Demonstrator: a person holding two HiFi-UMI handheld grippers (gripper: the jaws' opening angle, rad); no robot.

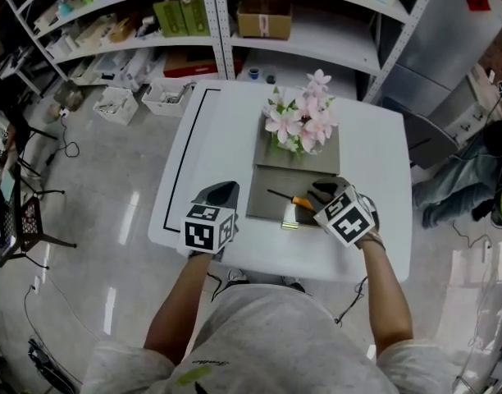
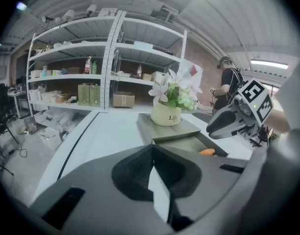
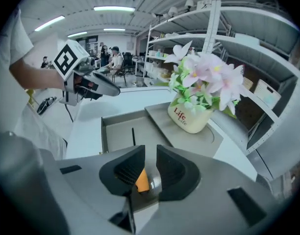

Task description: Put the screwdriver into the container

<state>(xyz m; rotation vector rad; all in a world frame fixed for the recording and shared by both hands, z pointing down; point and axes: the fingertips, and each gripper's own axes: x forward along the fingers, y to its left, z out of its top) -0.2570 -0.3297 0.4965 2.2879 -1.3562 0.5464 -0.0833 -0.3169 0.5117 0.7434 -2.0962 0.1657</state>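
Note:
The screwdriver (image 1: 290, 199), with an orange handle and a black shaft, lies in the open grey container (image 1: 263, 208) in the middle of the white table (image 1: 202, 146). In the right gripper view its shaft (image 3: 133, 136) rests on the container floor and its orange handle (image 3: 141, 180) shows low in the gap between the jaws. My right gripper (image 1: 321, 194) is over the handle end, jaws a little apart, with the handle against the left jaw only. My left gripper (image 1: 221, 194) is shut and empty, over the table left of the container.
A cream pot of pink flowers (image 1: 302, 121) stands on the grey lid (image 1: 271, 156) just behind the container. A black line (image 1: 179, 162) runs along the table's left side. Shelves (image 1: 259, 15) with boxes stand beyond the table. People sit in the background.

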